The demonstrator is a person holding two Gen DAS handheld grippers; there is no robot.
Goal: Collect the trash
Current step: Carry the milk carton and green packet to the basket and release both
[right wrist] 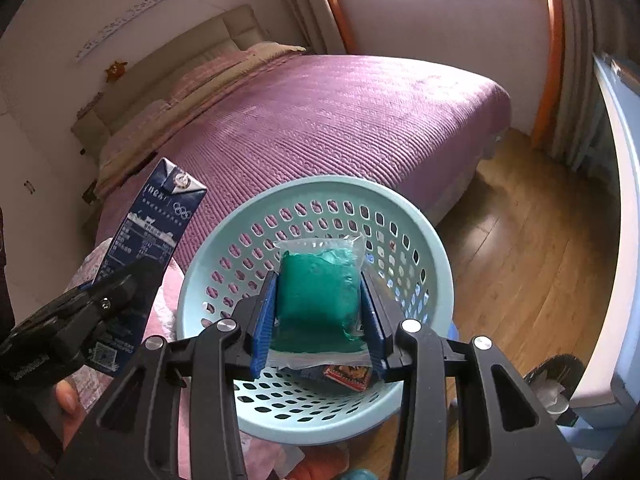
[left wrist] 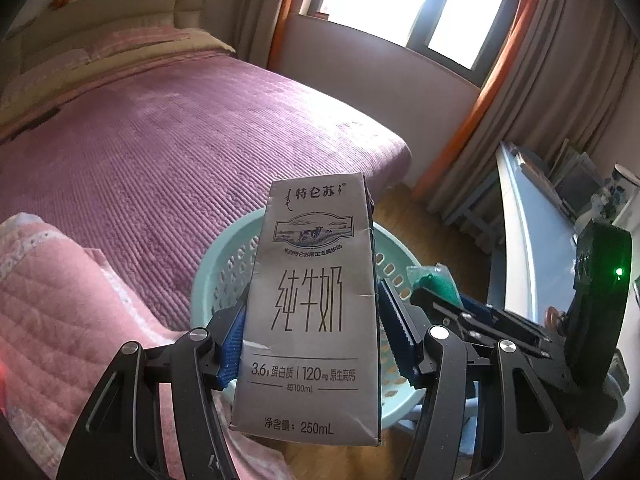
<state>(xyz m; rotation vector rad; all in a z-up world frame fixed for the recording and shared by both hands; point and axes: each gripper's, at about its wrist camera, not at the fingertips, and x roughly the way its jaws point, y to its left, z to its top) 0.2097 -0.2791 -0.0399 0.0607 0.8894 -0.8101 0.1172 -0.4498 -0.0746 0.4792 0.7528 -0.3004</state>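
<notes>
We hold both items over pale-teal perforated plastic basket (right wrist: 434, 276) for dropping: left gripper (left wrist: 310, 334) jaws clamped on grey 250 mL milk carton (left wrist: 312, 308), right gripper (right wrist: 320, 322) jaws pinching green-filled clear plastic pouch (right wrist: 320, 292).

both wrist views close above shared basket (left wrist: 224, 264), bedward

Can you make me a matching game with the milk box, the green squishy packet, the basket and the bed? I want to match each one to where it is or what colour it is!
Things:
1. milk carton
2. green packet
3. basket
4. bed

Clues:
A. pale blue-green with holes
B. covered in purple
C. gripped by the left gripper
D. gripped by the right gripper, over the basket

Pairs: 1-C, 2-D, 3-A, 4-B
</notes>
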